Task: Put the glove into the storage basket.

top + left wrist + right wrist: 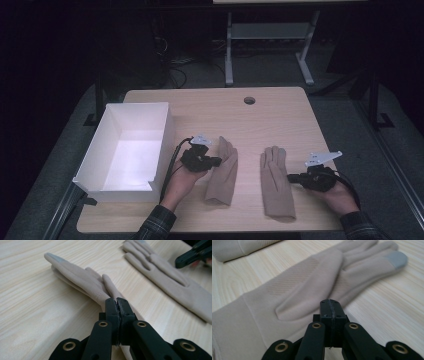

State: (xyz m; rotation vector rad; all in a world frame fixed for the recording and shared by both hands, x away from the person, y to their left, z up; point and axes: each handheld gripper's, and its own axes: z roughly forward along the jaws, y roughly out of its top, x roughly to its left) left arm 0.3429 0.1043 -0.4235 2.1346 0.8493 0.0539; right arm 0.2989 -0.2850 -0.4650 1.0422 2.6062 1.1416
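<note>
Table [280, 115] here is light wood, with an open white rectangular box [131, 150] sitting at its left edge. Just right of it, the left gripper [216, 161] is resting with jaws pressed together, tips touching the left beige fabric glove [223, 172], though whether it's pinching any cloth is hard to tell. The right beige fabric glove [276, 182] is lying flat, and the right gripper [291, 177] is sitting jaws-closed at its edge, holding nothing.
</note>
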